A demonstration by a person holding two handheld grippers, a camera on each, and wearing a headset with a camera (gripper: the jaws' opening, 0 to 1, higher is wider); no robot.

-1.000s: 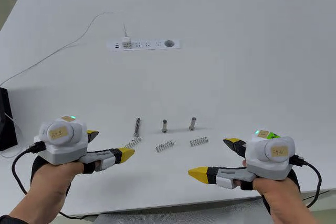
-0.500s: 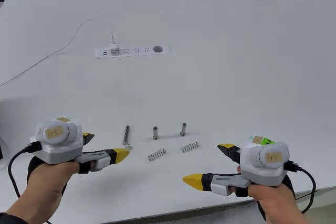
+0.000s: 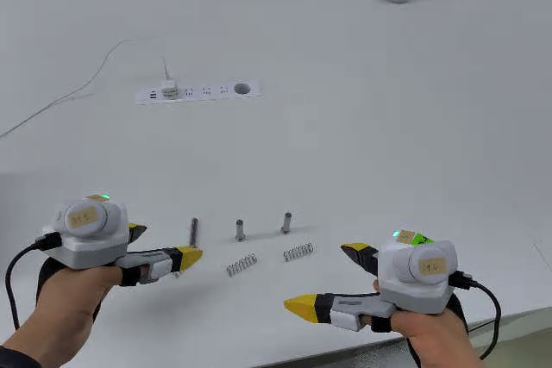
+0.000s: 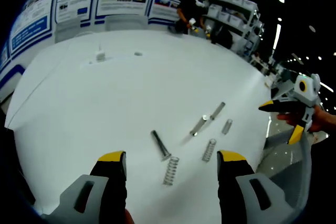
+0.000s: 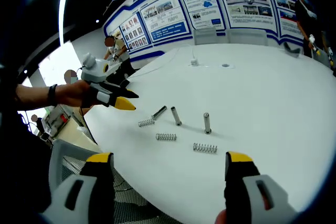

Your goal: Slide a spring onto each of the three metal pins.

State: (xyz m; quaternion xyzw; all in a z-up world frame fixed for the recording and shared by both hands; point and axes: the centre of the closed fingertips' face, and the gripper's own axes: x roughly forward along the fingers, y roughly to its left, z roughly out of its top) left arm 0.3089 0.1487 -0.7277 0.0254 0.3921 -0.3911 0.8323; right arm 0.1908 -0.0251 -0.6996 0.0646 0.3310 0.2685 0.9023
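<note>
White workbench (image 3: 362, 127) held three metal pins (image 3: 240, 230) in a row, three springs (image 4: 170, 170) lying loose just beside them — the left gripper (image 3: 164, 243) and right gripper (image 3: 326, 277) hovered nearby, jaws spread wide, gripping nothing.

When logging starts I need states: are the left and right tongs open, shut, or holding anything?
Left tongs: open, empty.
Right tongs: open, empty.

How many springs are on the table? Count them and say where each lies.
3, all loose on the table: one spring by the left pin, one before the middle pin, one before the right pin. None seems hidden.
</note>
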